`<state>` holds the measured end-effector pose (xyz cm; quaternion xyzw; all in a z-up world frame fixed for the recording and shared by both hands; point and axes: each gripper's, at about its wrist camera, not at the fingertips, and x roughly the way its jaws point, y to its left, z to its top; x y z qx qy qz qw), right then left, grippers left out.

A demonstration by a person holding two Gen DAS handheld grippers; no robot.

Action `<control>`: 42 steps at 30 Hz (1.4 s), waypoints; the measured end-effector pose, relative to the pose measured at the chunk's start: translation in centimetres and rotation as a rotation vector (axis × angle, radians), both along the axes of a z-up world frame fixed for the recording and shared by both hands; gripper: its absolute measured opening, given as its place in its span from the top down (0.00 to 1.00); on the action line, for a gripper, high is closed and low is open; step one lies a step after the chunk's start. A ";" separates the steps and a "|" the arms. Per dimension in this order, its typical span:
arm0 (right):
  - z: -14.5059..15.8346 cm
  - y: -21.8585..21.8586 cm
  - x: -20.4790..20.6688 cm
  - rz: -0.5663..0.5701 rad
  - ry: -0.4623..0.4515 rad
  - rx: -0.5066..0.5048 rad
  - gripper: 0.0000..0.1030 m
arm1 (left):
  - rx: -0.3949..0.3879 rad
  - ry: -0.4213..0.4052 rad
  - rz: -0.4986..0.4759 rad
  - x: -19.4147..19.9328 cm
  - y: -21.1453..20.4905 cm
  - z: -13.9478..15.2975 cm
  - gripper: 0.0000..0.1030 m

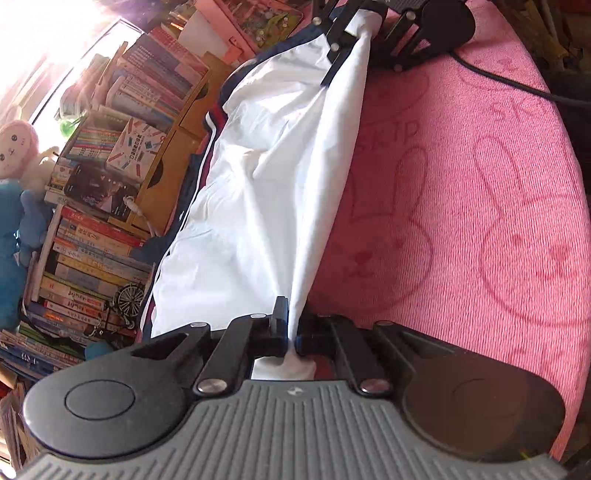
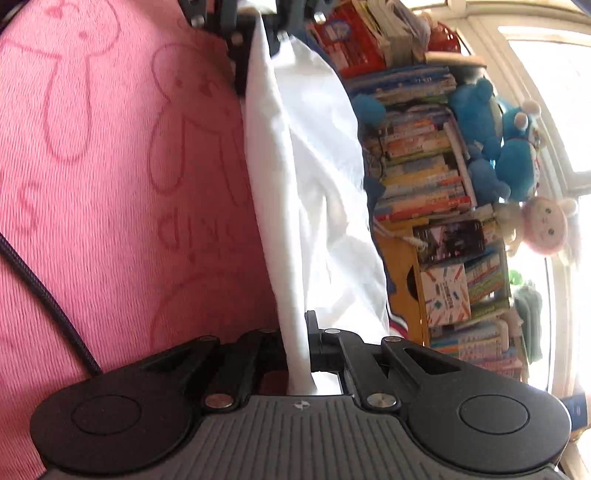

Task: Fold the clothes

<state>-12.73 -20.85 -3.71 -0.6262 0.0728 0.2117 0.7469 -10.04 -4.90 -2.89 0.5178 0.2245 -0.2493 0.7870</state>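
A white garment (image 1: 266, 192) with navy and red trim is stretched between my two grippers, lifted above the pink towel-covered surface (image 1: 461, 221). My left gripper (image 1: 293, 332) is shut on one end of its edge. The right gripper (image 1: 354, 33) shows at the top of the left wrist view, pinching the other end. In the right wrist view, my right gripper (image 2: 301, 347) is shut on the white garment (image 2: 317, 192), and the left gripper (image 2: 260, 26) holds the far end at the top.
Stacks of books (image 1: 92, 236) and a wooden shelf (image 1: 173, 177) stand past the garment. Plush toys (image 2: 495, 147) and a pink doll (image 2: 546, 225) sit by a bright window. A black cable (image 2: 40, 291) crosses the pink surface (image 2: 110, 184).
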 end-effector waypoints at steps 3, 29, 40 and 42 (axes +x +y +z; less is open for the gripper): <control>-0.2 -2.2 0.3 -0.066 0.015 -0.015 0.95 | -0.029 0.030 0.073 -0.4 1.9 0.7 0.96; 0.5 -12.2 -4.1 -0.431 -0.090 0.187 0.51 | -0.242 -0.128 0.457 -7.9 11.4 2.3 0.27; 6.5 -13.8 -9.1 -0.631 0.185 0.985 0.14 | -1.008 -0.058 0.720 -6.3 12.5 8.7 0.16; 7.0 -12.2 -7.6 -0.576 0.193 1.156 0.08 | -1.057 -0.064 0.720 -3.7 10.5 8.4 0.16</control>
